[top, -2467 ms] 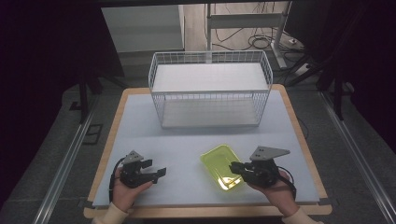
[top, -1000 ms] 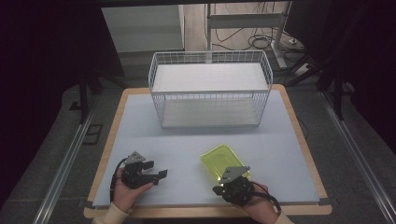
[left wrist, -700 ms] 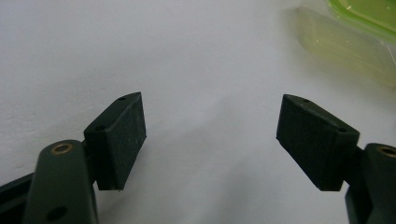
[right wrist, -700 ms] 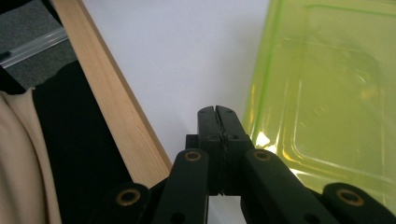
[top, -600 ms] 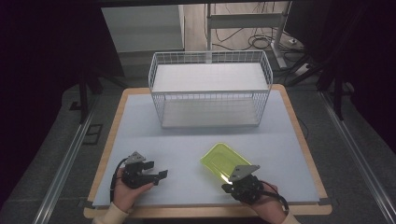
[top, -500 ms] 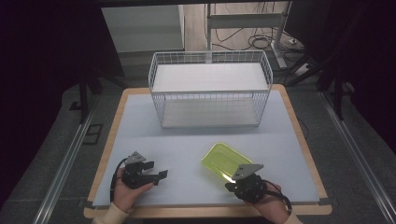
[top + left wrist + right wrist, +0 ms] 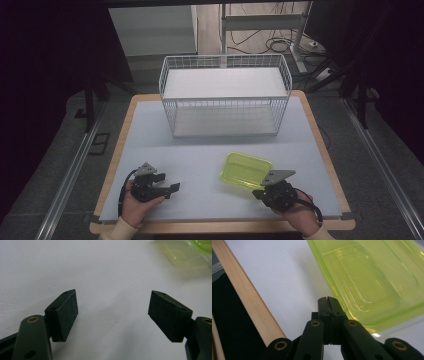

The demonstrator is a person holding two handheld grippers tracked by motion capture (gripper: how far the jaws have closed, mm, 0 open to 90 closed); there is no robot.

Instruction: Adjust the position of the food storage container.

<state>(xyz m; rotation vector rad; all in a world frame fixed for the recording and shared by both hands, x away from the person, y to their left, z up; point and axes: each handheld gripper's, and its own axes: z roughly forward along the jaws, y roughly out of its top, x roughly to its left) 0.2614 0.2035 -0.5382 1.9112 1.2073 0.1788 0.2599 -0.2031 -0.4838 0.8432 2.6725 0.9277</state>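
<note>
While nothing is gripped yet, green tray (image 7: 246,170) is seen flat near desk's front-right corner | right gripper (image 7: 327,300) pressed fully closed, empty, at tray's near rim | left gripper (image 7: 112,312) spread wide, empty | wire basket (image 7: 225,95) at back edge holds nothing; transfer judged undone.

The high view looks forward and down from above the near edge of the tabletop (image 7: 200,150). Each gripper view sits low and close, looking along its own fingers (image 7: 62,313) (the right pair (image 7: 328,307) too); all three share the green tray (image 7: 246,170).
</note>
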